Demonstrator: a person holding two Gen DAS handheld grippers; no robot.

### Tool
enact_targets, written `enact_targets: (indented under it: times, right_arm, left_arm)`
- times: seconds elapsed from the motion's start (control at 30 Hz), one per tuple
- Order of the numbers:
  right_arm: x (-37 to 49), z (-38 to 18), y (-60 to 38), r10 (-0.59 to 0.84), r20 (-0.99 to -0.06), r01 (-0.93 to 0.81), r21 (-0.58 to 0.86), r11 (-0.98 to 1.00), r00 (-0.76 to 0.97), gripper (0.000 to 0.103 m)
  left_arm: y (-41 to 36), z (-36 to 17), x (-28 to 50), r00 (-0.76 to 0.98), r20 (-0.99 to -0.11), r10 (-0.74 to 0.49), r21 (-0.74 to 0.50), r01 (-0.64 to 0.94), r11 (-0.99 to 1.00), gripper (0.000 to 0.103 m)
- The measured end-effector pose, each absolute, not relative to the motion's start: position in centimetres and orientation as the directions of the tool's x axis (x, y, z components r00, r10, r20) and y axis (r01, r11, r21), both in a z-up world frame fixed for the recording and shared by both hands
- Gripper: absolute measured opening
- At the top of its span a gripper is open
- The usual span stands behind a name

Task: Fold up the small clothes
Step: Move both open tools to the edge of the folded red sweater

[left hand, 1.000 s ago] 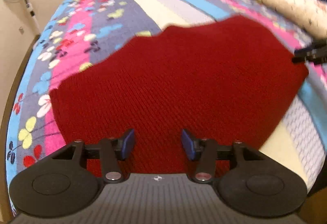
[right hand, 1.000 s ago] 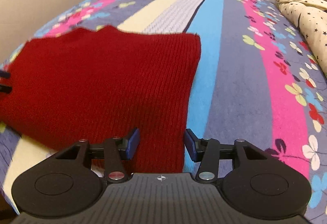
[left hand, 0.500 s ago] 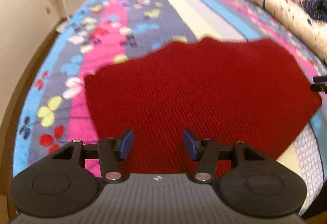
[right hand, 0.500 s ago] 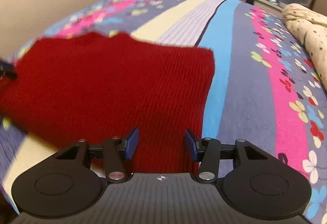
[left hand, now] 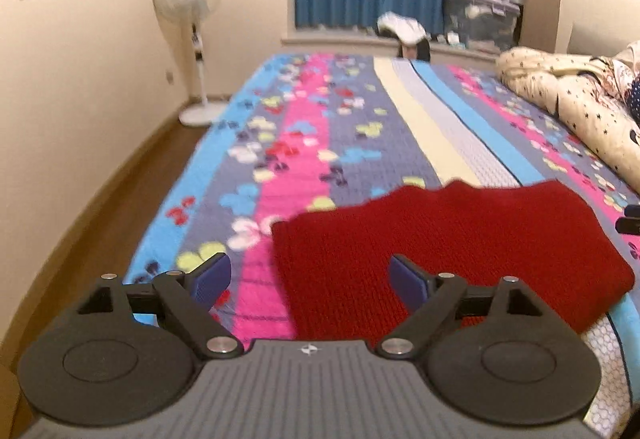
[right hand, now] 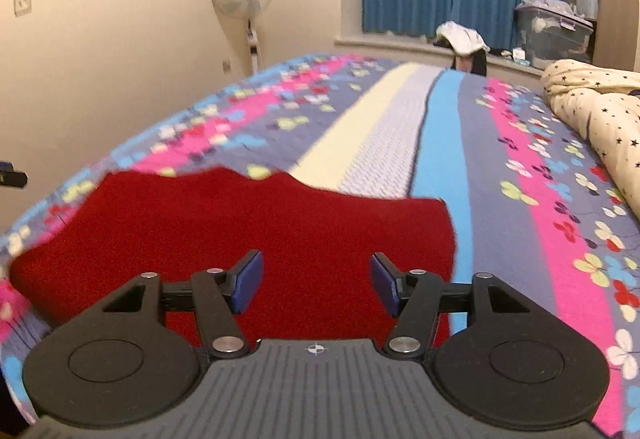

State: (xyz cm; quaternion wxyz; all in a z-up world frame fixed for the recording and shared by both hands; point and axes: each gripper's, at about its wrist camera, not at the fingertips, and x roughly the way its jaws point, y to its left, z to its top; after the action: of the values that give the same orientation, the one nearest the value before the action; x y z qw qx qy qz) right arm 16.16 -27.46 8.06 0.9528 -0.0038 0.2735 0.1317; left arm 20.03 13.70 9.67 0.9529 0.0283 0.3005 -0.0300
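Near hem of red knit garment (left hand: 460,251) hidden behind left gripper (left hand: 310,281) and right gripper (right hand: 316,285); both tilted downward above it, jaws opening, gripping nothing

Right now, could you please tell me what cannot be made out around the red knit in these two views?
- Red knit: near edge hidden by the left gripper body in the left wrist view, and by the right gripper body in the right wrist view.
- How many layers it has: cannot tell.
- Bedspread pattern: blurred.

red knitted garment (left hand: 452,247), folded flat, wavy far edge, on striped floral bedspread (left hand: 312,143)
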Motion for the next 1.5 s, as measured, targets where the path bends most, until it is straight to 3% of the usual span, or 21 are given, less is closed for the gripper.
enact_targets:
  times: [0.1, 0.17, 0.73, 1.03, 1.13, 1.2, 1.27, 1.5]
  right_arm:
    - [15.6, 8.3, -26.2, 0.282, -0.497, -0.269, 0.1, 0.958, 0.82, 0.064]
    - [15.5, 8.2, -25.4, 0.303, -0.491, -0.28, 0.123, 0.952, 0.817, 0.064]
    - [16.8, 7.5, -22.8, 0.307, -0.498, -0.297, 0.1, 0.949, 0.811, 0.064]
    - [17.6, 6.9, -21.7, 0.3, -0.506, -0.306, 0.075, 0.949, 0.809, 0.062]
    - [17.7, 6.7, -21.4, 0.301, -0.511, -0.31, 0.069, 0.948, 0.805, 0.054]
    - [17.8, 6.6, -21.1, 0.308, -0.513, -0.318, 0.071, 0.945, 0.801, 0.037]
    - [17.8, 6.5, -20.9, 0.311, -0.511, -0.323, 0.067, 0.944, 0.802, 0.027]
    - [17.8, 6.1, -19.2, 0.331, -0.51, -0.356, 0.051, 0.933, 0.794, 0.025]
  left_arm:
    - [13.9, 9.4, 19.3, 0.844, -0.536, -0.009, 0.032, 0.031, 0.999, 0.102]
    - [13.8, 8.8, 19.5, 0.825, -0.565, 0.002, 0.036, 0.022, 0.999, 0.102]
    - [13.6, 8.0, 21.5, 0.84, -0.533, 0.101, 0.112, -0.049, 0.993, 0.102]
    - [14.7, 7.5, 23.0, 0.799, -0.593, 0.099, 0.039, -0.094, 0.995, 0.102]
    - [14.7, 7.4, 23.5, 0.786, -0.613, 0.083, 0.028, -0.083, 0.996, 0.102]
    - [14.7, 7.4, 23.7, 0.781, -0.621, 0.07, 0.016, -0.077, 0.997, 0.102]
    - [14.6, 7.3, 23.9, 0.775, -0.629, 0.068, 0.013, -0.077, 0.997, 0.102]
    - [14.7, 6.9, 24.3, 0.766, -0.636, 0.095, 0.056, -0.077, 0.995, 0.102]
